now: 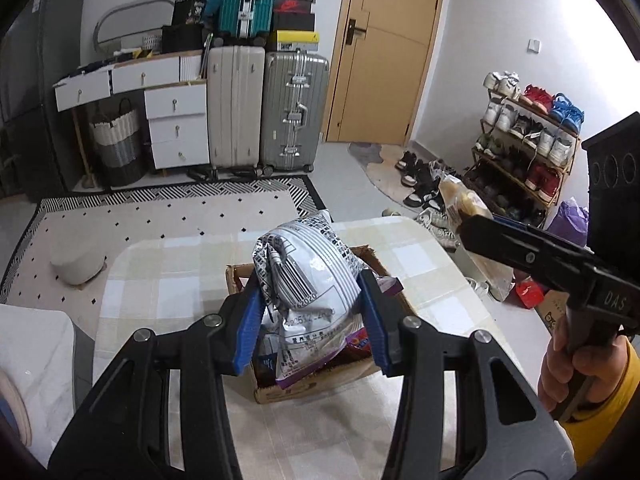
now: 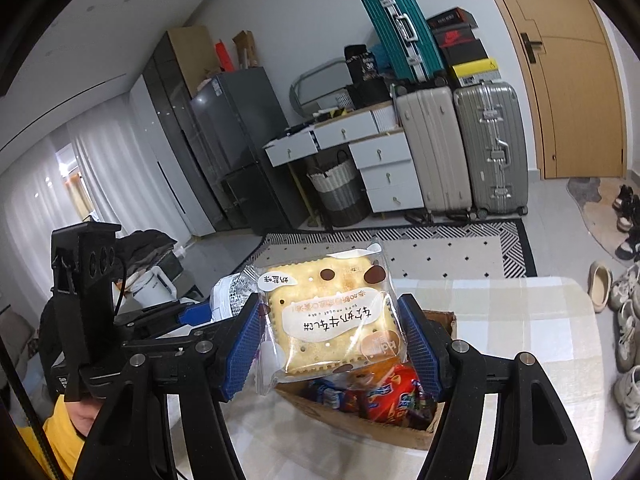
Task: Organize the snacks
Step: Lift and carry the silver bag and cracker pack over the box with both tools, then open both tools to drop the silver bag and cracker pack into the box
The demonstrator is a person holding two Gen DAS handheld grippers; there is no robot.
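- Your left gripper [image 1: 312, 300] is clamped on a crinkly silver snack bag [image 1: 304, 276], blue pads pressing in from both sides, and the bag hangs right over the cardboard box [image 1: 320, 384], pretty much touching what's piled inside.
- Your right gripper [image 2: 332, 336] has its pads squeezed on a clear-wrapped cracker sandwich pack [image 2: 328, 320]. From the right wrist view it's held above the near-left corner of the box [image 2: 400, 432]; in the left wrist view that same pack [image 1: 464, 204] sits off to the right of the box, out past the table's edge, so it's near but not over the opening yet.
- The box sits on the checked tablecloth [image 1: 168, 280] and already holds a bunch of stuff: red and blue wrappers [image 2: 384, 396], something purple too.
- So progress-wise I'd guess you're well into it. Several snacks are boxed, and I can't spot any loose ones on the cloth around the box, though a good part of the table is hidden.
- What's left, as far as I can tell: drop the silver bag in, bring the cracker pack over and in. The box looks kinda full, so the puffy bag might sit proud of the rim.
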